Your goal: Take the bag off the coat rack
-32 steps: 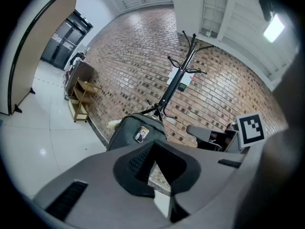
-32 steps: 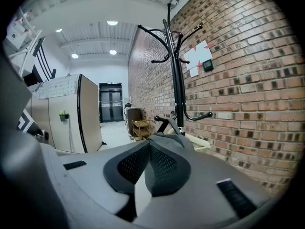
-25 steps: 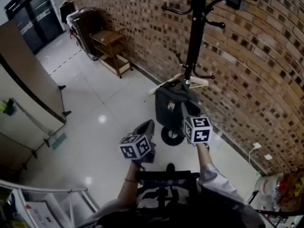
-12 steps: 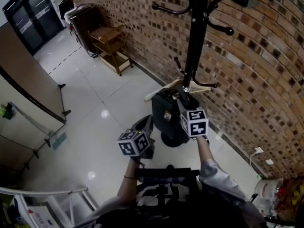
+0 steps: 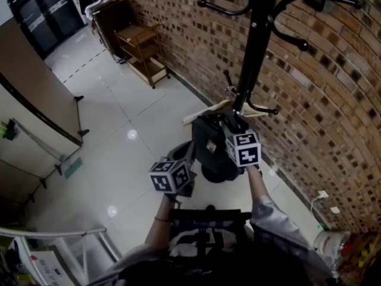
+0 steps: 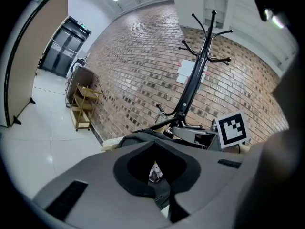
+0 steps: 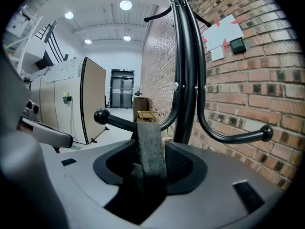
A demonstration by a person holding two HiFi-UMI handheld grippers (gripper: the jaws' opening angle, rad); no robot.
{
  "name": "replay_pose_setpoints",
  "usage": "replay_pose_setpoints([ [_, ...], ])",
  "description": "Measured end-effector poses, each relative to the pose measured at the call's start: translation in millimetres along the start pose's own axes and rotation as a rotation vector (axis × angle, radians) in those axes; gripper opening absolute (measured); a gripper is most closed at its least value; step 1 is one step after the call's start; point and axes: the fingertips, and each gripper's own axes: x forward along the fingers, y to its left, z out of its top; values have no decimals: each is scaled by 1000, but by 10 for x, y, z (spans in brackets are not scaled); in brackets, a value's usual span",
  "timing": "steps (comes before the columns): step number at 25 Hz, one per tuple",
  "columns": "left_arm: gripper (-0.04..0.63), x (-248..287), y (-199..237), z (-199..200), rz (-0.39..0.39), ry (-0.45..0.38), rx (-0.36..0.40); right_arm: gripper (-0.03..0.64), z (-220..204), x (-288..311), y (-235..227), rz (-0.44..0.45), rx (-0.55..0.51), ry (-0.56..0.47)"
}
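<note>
The right gripper (image 7: 151, 168) is clamped on the strap (image 7: 148, 142) of the bag (image 5: 211, 145). The strap runs up over a low hook (image 7: 114, 120) of the coat rack (image 7: 183, 80), just left of its pole. The bag hangs low against the pole, near the brick wall (image 5: 321, 118) on the right. The left gripper (image 6: 156, 175) sits at the bag's near-left side, jaws drawn close, seemingly nipping its dark fabric. The step in hand looks like unhooking. The next move calls for lifting the strap up and out past the hook's ball end, then drawing the bag clear.
</note>
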Motion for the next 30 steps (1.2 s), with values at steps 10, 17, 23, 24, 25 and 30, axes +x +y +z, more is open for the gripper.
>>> replay_pose_setpoints([
  [10,8,6,155,30,3,21,-23,86,27,-40,60,255,180,90],
  [17,8,6,326,315,-17,-10,-17,84,142,-243,292,442,324,133],
  [23,8,36,481,390,-40,-14,-64,81,273,-438,511,443,344,128],
  [24,8,39,503,398,-45,-14,-68,81,296,-465,520,426,360,123],
  [25,8,42,521,405,-50,-12,-70,81,323,-494,533,412,381,117],
  [30,8,77,617,413,-75,4,-91,81,470,-617,698,397,480,91],
])
